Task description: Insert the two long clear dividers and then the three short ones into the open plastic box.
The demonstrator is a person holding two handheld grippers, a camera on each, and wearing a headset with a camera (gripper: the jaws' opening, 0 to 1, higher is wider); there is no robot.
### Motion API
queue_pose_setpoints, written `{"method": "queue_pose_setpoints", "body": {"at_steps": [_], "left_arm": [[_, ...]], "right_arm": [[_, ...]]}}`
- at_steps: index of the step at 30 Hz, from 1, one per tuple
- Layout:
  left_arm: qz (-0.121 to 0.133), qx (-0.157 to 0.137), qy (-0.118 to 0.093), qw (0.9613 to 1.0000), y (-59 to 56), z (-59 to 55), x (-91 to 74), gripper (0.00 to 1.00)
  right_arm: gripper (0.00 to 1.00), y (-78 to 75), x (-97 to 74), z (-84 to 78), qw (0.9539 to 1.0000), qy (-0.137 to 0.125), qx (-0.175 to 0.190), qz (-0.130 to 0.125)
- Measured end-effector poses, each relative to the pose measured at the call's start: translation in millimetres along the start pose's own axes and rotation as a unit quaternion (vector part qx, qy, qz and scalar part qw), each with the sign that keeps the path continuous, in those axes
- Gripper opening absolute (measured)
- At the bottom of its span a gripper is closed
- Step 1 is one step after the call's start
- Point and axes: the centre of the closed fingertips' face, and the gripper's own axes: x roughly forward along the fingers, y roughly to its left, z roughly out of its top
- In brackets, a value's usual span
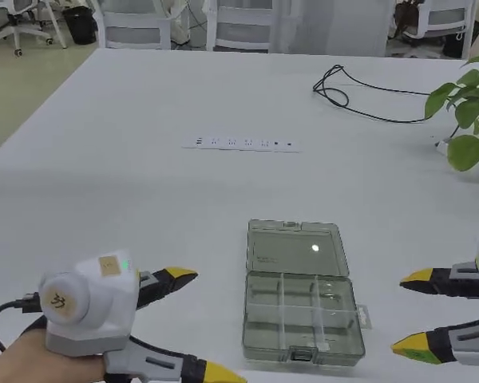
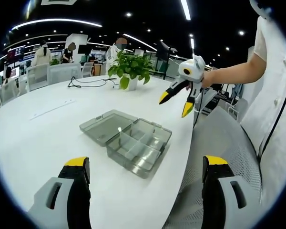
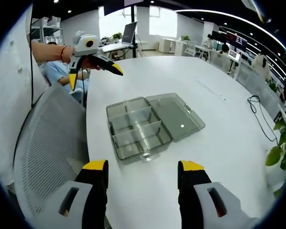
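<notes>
Box [image 1: 303, 315] sits open on the white table [image 1: 144, 183], with its lid [image 1: 297, 247] lying flat on the far side. Dividers [image 3: 137, 129] stand inside the tray as clear walls. The head view gives them only as faint pale lines, so their number and which are long or short cannot be settled there. The right gripper view shows them better: crossing walls split the tray into several compartments, though I cannot give an exact count.

Left gripper [image 1: 201, 323] is left of the box, clear of it, jaws apart with nothing between them. Its nearer jaw tip is cut by the frame bottom. Right gripper [image 1: 411, 311] is right of the box, also clear of it, jaws apart and empty. Its body is cut off at the frame edge.

Each gripper view looks along its own spread jaws, with the box lying beyond them and the other gripper beyond the box, held in the air. The gripper views also bring in a mesh chair [image 2: 219, 143] at the near side of the box.

In the head view a power strip [image 1: 243, 144] lies beyond the lid. A black cable [image 1: 359, 96] lies farther off, beyond and right of the box. A plant [image 1: 467, 120] stands beyond and right of the box, partly cut off by the frame edge.
</notes>
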Motion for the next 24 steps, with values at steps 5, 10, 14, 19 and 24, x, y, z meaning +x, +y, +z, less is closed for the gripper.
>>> {"method": "queue_pose_setpoints", "body": {"at_steps": [5,10,14,19,24], "left_arm": [[0.010,-0.002,0.002,0.9999,3.4,-2.6,0.4,1.00],[0.017,-0.001,0.002,0.9998,6.6,-5.4,1.0,1.00],[0.024,-0.004,0.005,0.9997,10.8,-9.0,1.5,1.00],[0.026,-0.004,0.006,0.9996,12.9,-11.1,2.3,1.00],[0.025,-0.004,0.007,0.9996,13.7,-12.5,2.7,1.00]], "right_arm": [[0.70,-1.0,-5.4,-10.0,0.9994,-0.015,0.021,-0.021],[0.72,-5.5,-9.3,-18.5,0.9975,-0.032,0.048,-0.039],[0.74,-5.7,-9.2,-23.5,0.9969,-0.033,0.056,-0.044],[0.75,-7.5,-8.5,-27.7,0.9965,-0.031,0.062,-0.046],[0.76,-9.3,-7.5,-26.4,0.9967,-0.030,0.061,-0.045]]}}
